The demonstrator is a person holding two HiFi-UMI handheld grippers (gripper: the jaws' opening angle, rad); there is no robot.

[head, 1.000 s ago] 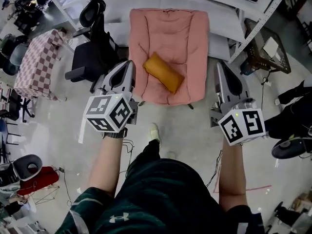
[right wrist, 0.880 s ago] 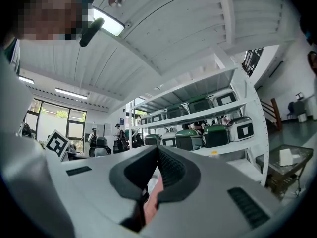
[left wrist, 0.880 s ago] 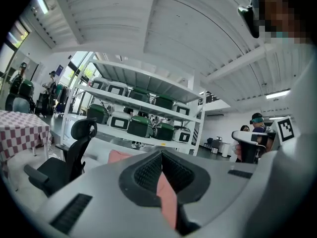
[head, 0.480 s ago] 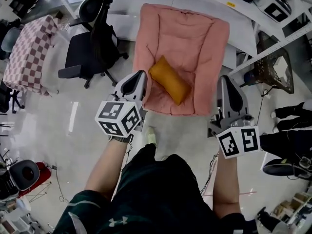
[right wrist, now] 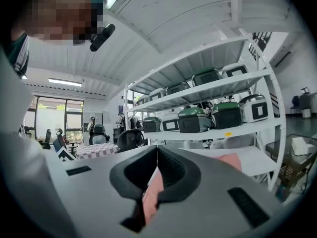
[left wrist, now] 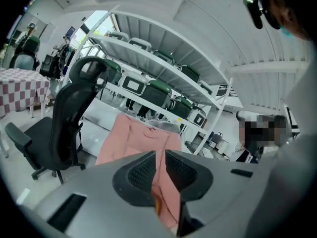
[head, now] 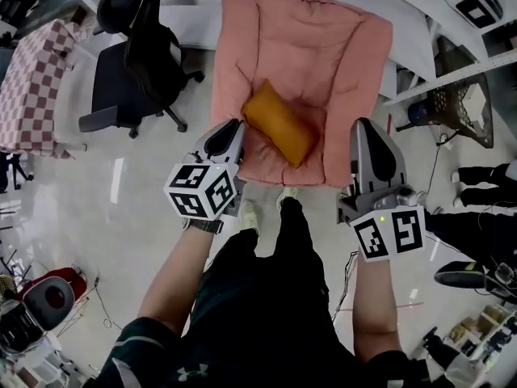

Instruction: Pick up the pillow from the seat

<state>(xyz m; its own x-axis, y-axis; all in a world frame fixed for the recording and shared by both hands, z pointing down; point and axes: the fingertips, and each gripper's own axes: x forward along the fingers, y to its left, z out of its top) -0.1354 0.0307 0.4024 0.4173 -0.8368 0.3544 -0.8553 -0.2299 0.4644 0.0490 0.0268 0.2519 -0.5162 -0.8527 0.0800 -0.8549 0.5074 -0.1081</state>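
Observation:
An orange bolster pillow (head: 279, 122) lies slantwise on the pink cushioned seat (head: 323, 47), near its front edge. My left gripper (head: 229, 132) hovers just left of the pillow, at the seat's front left corner. Its jaws are opening, with a narrow gap and nothing between them. In the left gripper view the gripper (left wrist: 161, 153) points at the pink seat (left wrist: 133, 135), and a sliver of the orange pillow (left wrist: 157, 206) shows through the gap. My right gripper (head: 366, 129) is over the seat's front right corner, apart from the pillow. The right gripper (right wrist: 157, 148) has its tips together and holds nothing.
A black office chair (head: 133, 63) stands left of the seat, and a checkered cloth (head: 32, 79) covers a table beyond it. White shelving (head: 452, 63) runs along the right. A person's legs (head: 485, 188) are at the right edge. My foot (head: 248, 214) is before the seat.
I have stepped closer to the seat. Both grippers have moved forward to its front corners, on either side of the pillow.

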